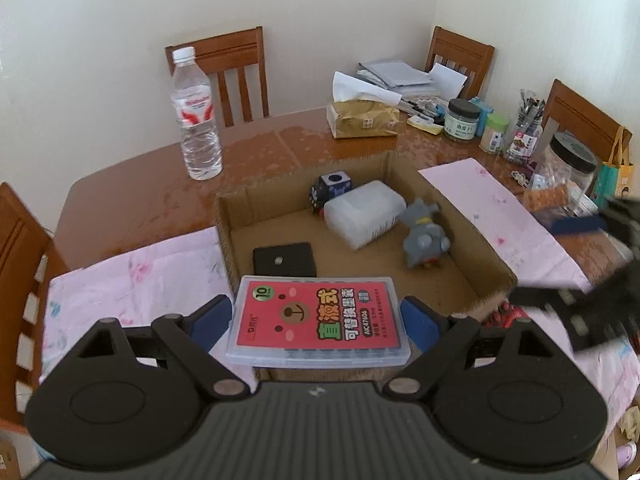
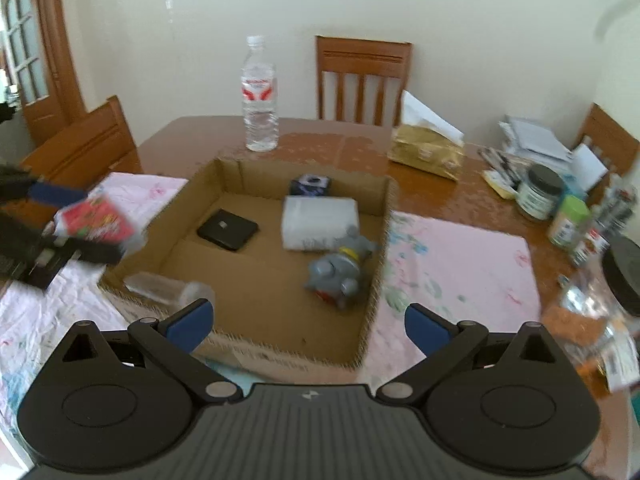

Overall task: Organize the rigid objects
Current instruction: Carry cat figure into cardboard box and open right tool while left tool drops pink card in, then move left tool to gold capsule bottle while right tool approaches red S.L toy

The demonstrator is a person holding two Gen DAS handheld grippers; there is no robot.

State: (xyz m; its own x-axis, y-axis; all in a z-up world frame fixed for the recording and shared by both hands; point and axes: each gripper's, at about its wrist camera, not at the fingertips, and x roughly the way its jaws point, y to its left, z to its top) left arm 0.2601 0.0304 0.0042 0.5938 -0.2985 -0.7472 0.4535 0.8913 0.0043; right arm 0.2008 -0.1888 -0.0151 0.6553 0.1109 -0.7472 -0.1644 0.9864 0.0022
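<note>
My left gripper (image 1: 316,316) is shut on a clear plastic case with a red label (image 1: 318,318) and holds it over the near edge of an open cardboard box (image 1: 460,216). The case also shows, blurred, in the right wrist view (image 2: 98,220). The box (image 2: 376,240) holds a black square pad (image 1: 284,260), a white plastic block (image 1: 364,212), a grey toy figure (image 1: 424,236) and a dark cube (image 1: 332,188). A clear tube (image 2: 168,286) lies at the box's near left corner. My right gripper (image 2: 308,320) is open and empty above the box's near edge.
The box stands on a pink cloth (image 2: 460,264) on a wooden table (image 1: 160,196). A water bottle (image 1: 196,116), a tissue pack (image 1: 362,118), jars (image 1: 462,120), a big clear jar (image 1: 568,168) and papers (image 1: 396,74) stand behind. Chairs (image 1: 236,68) surround the table.
</note>
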